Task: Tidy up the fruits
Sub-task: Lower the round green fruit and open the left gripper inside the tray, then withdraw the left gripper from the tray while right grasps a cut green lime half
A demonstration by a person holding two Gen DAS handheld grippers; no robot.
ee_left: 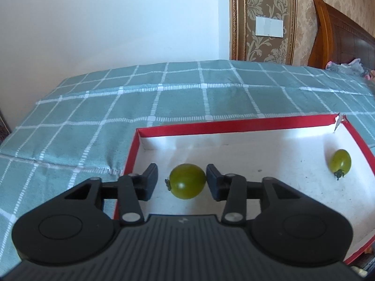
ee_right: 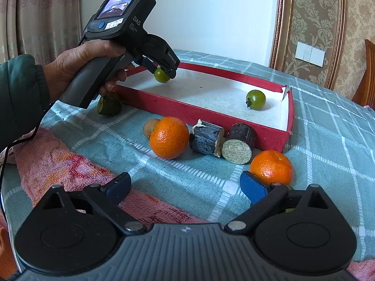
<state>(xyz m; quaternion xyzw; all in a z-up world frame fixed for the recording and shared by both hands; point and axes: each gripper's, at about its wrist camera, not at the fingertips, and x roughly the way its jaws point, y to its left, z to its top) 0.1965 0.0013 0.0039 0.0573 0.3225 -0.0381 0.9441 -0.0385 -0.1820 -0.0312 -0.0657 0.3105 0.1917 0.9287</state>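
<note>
checked green cloth (ee_left: 164, 98) under a red tray (ee_left: 234, 123), floral wallpaper (ee_left: 264, 18) behind.

both hand-held grippers (ee_left: 182, 181) (ee_right: 185, 187) tilt downward, jaws parted.

Surface (ee_right: 328, 140) under green checked cloth (ee_left: 187, 98). Directly on it: red tray (ee_right: 211, 114), pink towel (ee_right: 58, 164), two oranges (ee_right: 169, 137), two dark cut stalk pieces (ee_right: 239, 144), small brown fruit (ee_right: 150, 127).

Two tomatoes (ee_right: 256, 99) in tray (ee_right: 201, 114); oranges (ee_right: 169, 137), cut stalks (ee_right: 239, 146) before it.
</note>
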